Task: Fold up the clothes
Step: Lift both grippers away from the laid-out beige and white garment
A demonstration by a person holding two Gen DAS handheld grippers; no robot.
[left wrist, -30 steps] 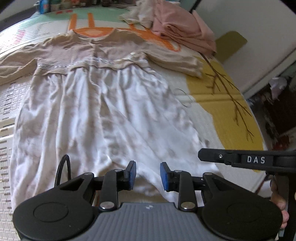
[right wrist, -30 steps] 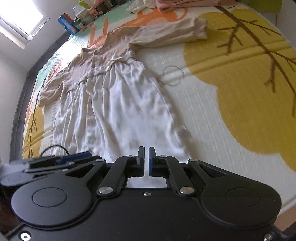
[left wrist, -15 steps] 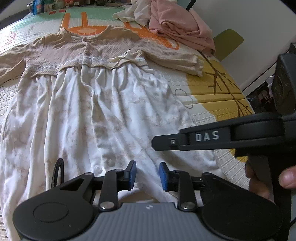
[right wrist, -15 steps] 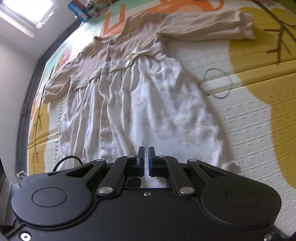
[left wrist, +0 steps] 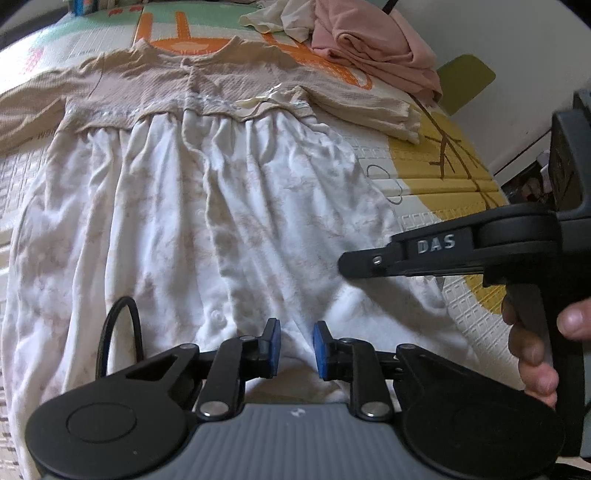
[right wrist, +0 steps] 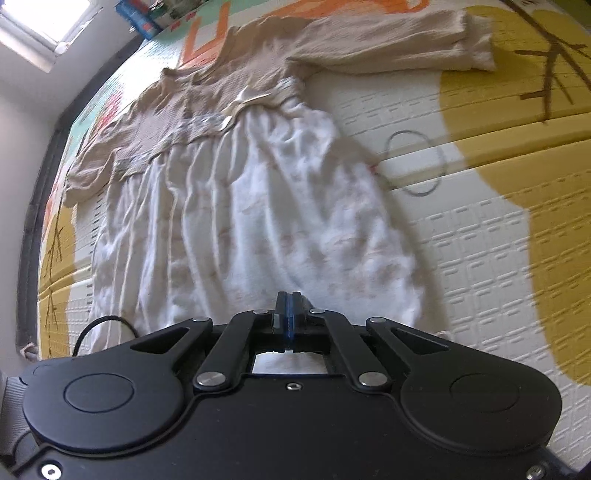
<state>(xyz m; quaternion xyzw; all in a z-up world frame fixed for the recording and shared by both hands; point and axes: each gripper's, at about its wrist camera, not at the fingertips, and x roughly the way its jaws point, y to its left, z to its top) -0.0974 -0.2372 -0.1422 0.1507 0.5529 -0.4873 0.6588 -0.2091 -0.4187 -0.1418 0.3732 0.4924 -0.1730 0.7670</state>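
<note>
One foam play mat (left wrist: 436, 192), white embossed tiles with mustard-yellow blobs, brown branch lines and an orange print at the far end, carries everything. One garment laid flat on it, front up: a long-sleeved baby gown with a beige waffle-knit top and a white gathered skirt (left wrist: 207, 206), neckline at the far end, hem nearest the cameras, 2 sleeves spread out sideways; the right sleeve (right wrist: 388, 51) lies straight across onto the yellow patch. One heap of unfolded clothes at the far right corner of the mat: a pink garment (left wrist: 373, 48) on top, a cream one (left wrist: 273, 18) beside and partly under it, so 2 pieces visible, apart from the gown. Left gripper (left wrist: 295, 349): the 2 blue-padded fingers are spread with a clear gap, nothing between them, just above the skirt hem near its middle. Right gripper (right wrist: 287, 314): blue pads pressed together, over the hem on the gown's right side; can't tell whether any fabric is caught between them. In the left wrist view the right gripper's black arm, marked "DAS", reaches in from the right over the skirt edge, with one hand (left wrist: 535, 350) around its grip. One black cable loop (left wrist: 122, 332) beside the left gripper.
</note>
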